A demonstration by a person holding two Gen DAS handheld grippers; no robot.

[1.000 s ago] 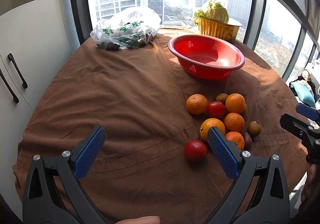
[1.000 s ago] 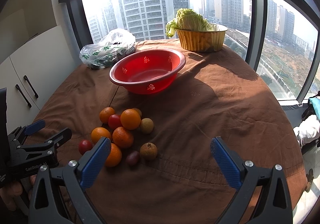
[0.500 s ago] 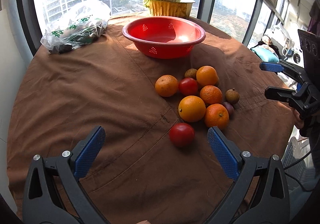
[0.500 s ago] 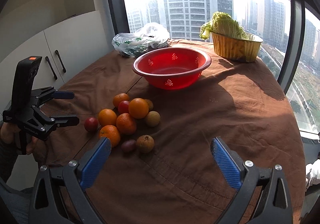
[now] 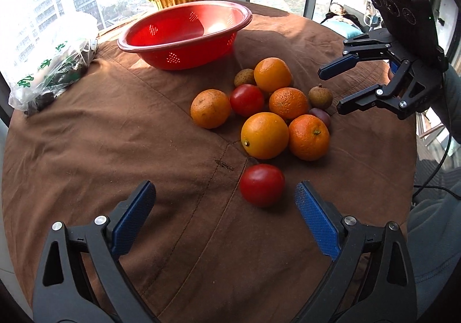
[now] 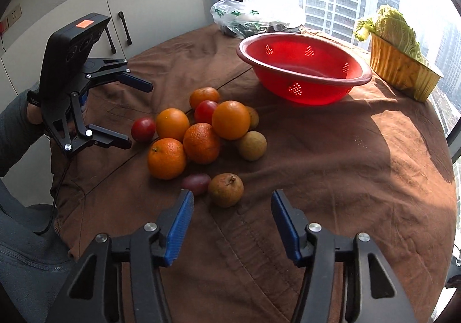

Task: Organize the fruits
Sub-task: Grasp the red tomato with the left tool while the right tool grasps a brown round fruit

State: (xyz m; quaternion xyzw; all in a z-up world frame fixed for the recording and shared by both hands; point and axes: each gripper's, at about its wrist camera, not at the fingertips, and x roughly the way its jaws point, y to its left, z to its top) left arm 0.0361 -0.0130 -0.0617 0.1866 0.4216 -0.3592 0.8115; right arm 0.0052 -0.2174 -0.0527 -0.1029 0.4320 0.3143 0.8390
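Round table (image 5: 115, 132) under a brown cloth with stitched seams and wrinkles, set against tall windows with high-rise towers outside; white cabinet doors (image 6: 149, 5) with dark handles on the other side. At the window edge, a gold fluted bowl (image 6: 400, 69) holding a cabbage (image 6: 394, 26), a plastic bag (image 5: 54, 52) of greens, and an empty red colander (image 5: 184, 34) just in from them.

Fruit pile (image 5: 268, 109) in the middle of the cloth, near the colander but apart from it: oranges touching one another, a tomato among them, small brown fruits and a purple one on the right-hand fringe. One lone tomato (image 5: 262, 184) just apart from the pile, toward the near edge.

Left hand-held gripper (image 5: 224, 207) wide apart, empty, low over the cloth, the lone tomato just ahead and nearer its right finger. Right hand-held gripper (image 6: 232, 213) likewise spread and empty, a brown pear-like fruit (image 6: 226, 189) just ahead between the fingertips, the purple fruit (image 6: 196, 183) beside its left finger.

Bare brown cloth broad on the left of the pile and along the right, sunlit side of the table.
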